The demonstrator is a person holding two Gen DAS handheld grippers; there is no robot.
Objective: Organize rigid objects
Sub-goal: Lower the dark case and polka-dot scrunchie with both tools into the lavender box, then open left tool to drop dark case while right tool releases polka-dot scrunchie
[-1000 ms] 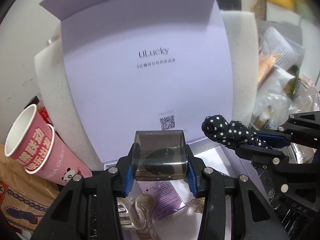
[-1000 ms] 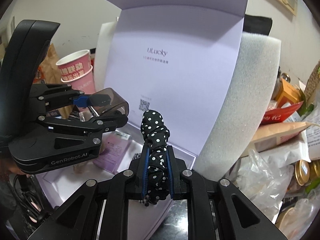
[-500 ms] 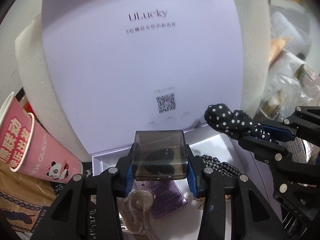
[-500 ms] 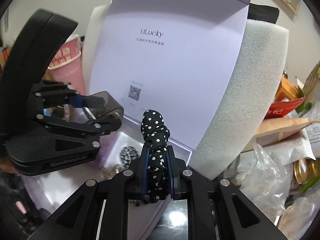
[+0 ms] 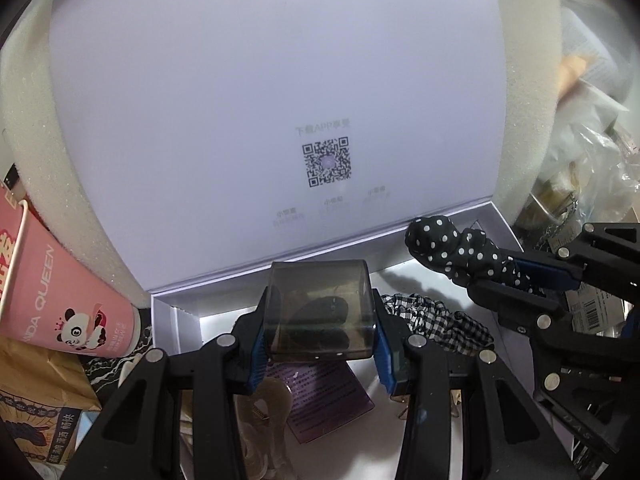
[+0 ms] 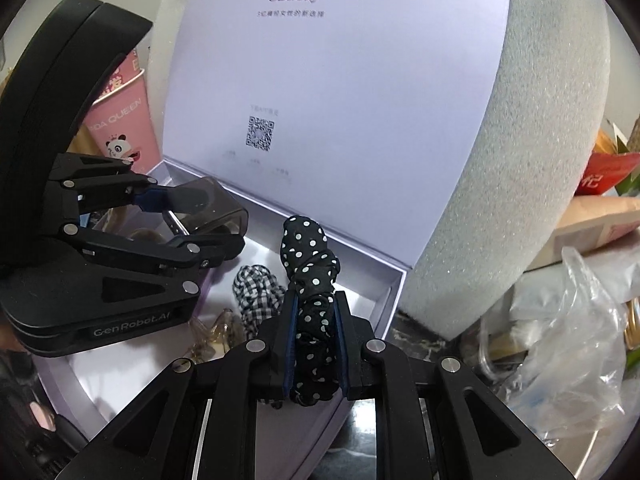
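Risk first: both loads hang over the open lilac cardboard box (image 5: 496,216), which already holds a black-and-white gingham scrunchie (image 5: 432,312), a purple leaflet (image 5: 324,396) and some clear hair clips (image 6: 216,328). Let go from up here and the smoky translucent plastic case (image 5: 320,312) may bounce off that clutter, tip, or land on the clips. The raised lid (image 5: 280,80) leans on a white foam block (image 6: 500,160); nudge it and it could fold down onto you. The 2 hand-held grippers sit close together, so a sideways drift could knock them.

Left hand-held gripper (image 5: 320,344): clamped on the case's 2 side walls, wide but firm grip. Case is square-edged, rigid, glossy, with a dark oval item inside. It hangs above the box's left half, apart from the floor as far as I can tell.

Right hand-held gripper (image 6: 314,336): jaws nearly together, squeezing a black white-dotted fabric scrunchie (image 6: 308,256), which sticks up past the tips over the box's right half. It's soft, so it may cling to the pads on release.

Pink paper cups (image 5: 60,300) stand just left of the box, outside it.
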